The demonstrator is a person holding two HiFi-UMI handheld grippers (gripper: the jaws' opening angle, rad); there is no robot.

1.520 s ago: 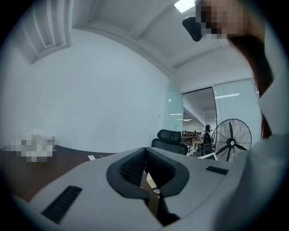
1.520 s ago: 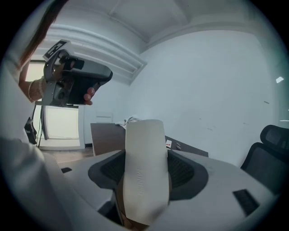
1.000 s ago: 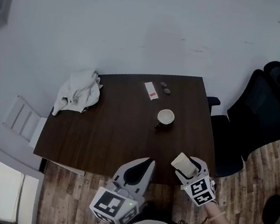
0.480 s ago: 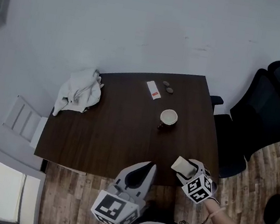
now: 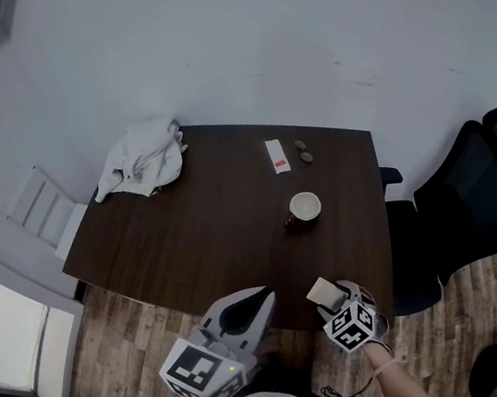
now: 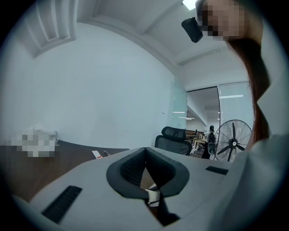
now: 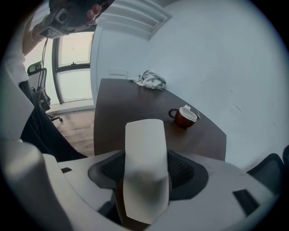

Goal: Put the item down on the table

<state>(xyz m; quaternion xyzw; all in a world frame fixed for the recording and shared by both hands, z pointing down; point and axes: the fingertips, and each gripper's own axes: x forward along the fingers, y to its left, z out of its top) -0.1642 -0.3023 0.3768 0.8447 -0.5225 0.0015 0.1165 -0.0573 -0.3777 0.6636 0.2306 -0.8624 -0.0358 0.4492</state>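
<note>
Right hand-held gripper (image 7: 145, 173) clamped on flat white item (image 7: 143, 144), held up by near right corner of dark worktop (image 5: 196, 231), not set down. Left hand-held gripper (image 6: 145, 152) pressed together, nothing between, off near edge. Brown cup (image 5: 304, 207) on worktop, well apart.

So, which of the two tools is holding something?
The right tool: its jaws are shut on a flat white item. The left tool has its jaws together with nothing between them.

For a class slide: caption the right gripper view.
The right gripper holds a pale flat item; dark table and brown mug lie beyond.
</note>
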